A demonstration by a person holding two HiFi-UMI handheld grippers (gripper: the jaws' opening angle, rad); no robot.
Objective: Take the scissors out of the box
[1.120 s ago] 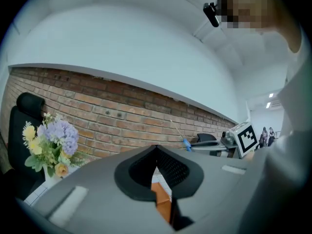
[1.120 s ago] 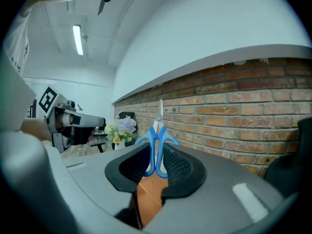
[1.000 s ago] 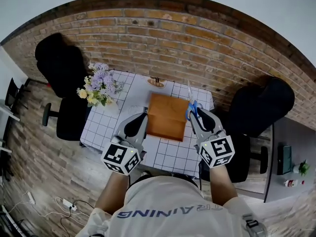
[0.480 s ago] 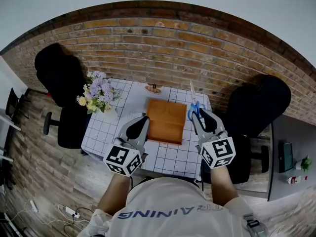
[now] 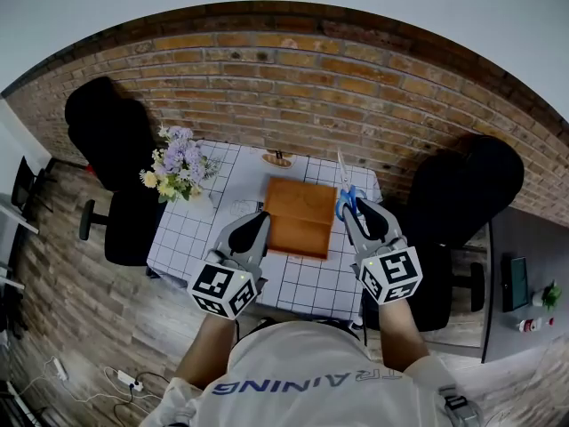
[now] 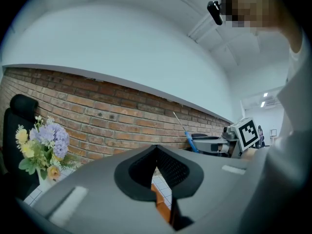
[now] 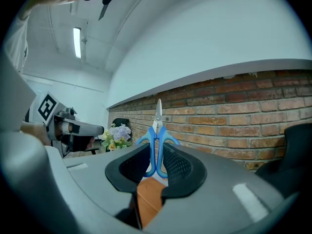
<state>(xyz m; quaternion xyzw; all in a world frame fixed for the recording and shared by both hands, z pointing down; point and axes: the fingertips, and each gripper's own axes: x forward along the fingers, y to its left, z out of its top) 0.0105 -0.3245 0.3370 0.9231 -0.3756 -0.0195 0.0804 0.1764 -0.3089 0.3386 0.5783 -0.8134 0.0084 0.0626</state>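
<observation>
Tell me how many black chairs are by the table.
2. One black chair stands left of the table, near the flowers; the other chair stands right of it. More could be hidden.

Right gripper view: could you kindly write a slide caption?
Right tongs hold blue scissors, blades up, before a brick wall.

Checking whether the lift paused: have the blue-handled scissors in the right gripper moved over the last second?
No: the blue-handled scissors stay beside the right edge of the brown box, blades toward the brick wall.
</observation>
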